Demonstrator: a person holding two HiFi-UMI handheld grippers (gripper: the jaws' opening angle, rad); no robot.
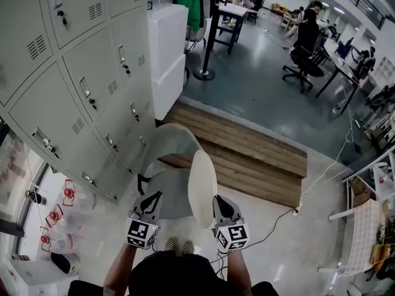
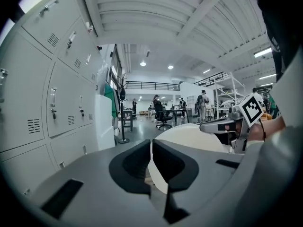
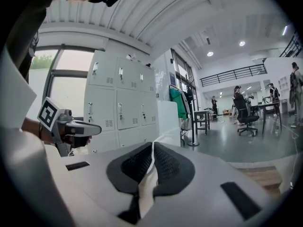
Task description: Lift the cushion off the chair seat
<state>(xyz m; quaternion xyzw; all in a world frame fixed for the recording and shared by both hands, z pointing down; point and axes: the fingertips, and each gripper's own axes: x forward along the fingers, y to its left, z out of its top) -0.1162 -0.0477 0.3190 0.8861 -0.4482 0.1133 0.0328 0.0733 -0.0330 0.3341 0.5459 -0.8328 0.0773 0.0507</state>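
Grey lockers (image 1: 80,85) flank a pale chair (image 1: 173,142) whose round cream cushion (image 1: 202,187) stands on edge above the grey seat (image 1: 166,193). The right gripper (image 1: 222,207) is clamped on the cushion's near rim, fabric pinched between its jaws. The left gripper (image 1: 150,202) hangs beside it, jaws together with nothing visibly in them. The pad looks light, soft and apt to flop, so a deep bite on the rim seems the safest hold.
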